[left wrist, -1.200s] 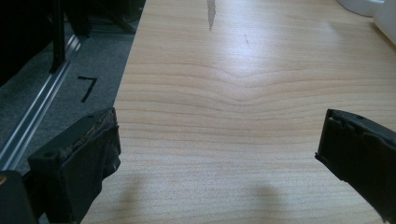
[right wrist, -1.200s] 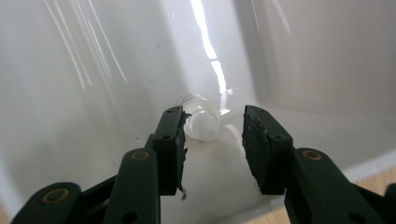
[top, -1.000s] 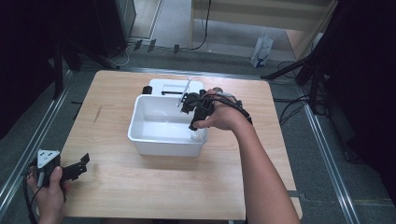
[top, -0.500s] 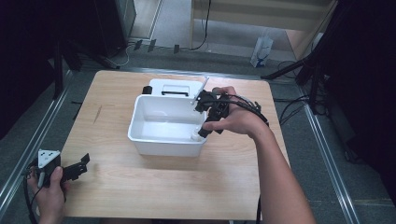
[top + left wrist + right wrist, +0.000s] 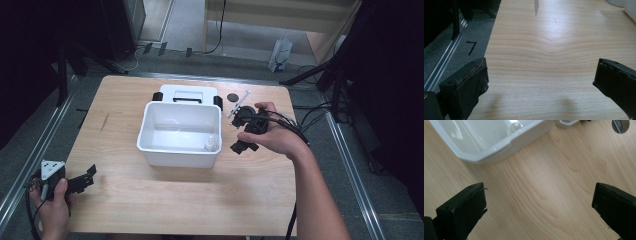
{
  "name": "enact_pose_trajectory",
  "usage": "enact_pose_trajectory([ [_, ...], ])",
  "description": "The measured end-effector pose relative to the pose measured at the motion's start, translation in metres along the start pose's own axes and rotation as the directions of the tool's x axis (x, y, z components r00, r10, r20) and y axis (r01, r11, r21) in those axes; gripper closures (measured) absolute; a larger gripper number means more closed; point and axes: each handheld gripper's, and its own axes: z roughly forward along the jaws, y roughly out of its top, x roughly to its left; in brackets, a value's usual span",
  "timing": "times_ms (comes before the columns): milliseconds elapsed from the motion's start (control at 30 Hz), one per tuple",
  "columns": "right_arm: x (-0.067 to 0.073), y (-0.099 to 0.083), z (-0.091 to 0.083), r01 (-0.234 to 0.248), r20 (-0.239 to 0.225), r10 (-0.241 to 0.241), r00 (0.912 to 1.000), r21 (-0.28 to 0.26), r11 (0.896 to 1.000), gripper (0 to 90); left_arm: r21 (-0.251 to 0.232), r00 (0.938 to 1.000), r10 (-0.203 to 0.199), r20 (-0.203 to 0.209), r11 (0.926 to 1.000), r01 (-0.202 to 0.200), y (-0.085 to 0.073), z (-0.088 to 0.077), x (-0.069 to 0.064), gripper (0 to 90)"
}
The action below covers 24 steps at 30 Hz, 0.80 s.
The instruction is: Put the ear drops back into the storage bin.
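high view: your right tongs [image 5: 239,135] have just opened and hold nothing, beside the white tub [image 5: 150,120]. the little bottle [image 5: 212,143] stands inside its corner. left tongs [image 5: 85,176] wait open. next, probably the lid [image 5: 189,93].

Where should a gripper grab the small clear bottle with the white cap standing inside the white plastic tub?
Probably by its white cap and neck, coming straight down from above. The small clear bottle stands upright in the near right corner of the white plastic tub, close to the walls, so a sideways approach looks blocked. The open right gripper is nearest.
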Motion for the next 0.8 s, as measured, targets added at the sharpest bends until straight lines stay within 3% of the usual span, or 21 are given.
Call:
enact_pose_trajectory([
  [400, -0.011, -0.048, 0.01, -0.063, 0.018, 0.063, 0.9979, 0.004, 0.998, 0.0, 0.001, 1.0, 0.006, 0.0, 1.0, -0.006, 0.0, 0.0, -0.001, 0.2],
  [800, -0.016, -0.102, 0.029, -0.142, 0.055, 0.144, 0.9881, -0.029, 0.989, 0.0, 0.0, 0.9999, 0.012, -0.004, 0.9999, -0.012, 0.0, 0.0, -0.001, 0.2],
])
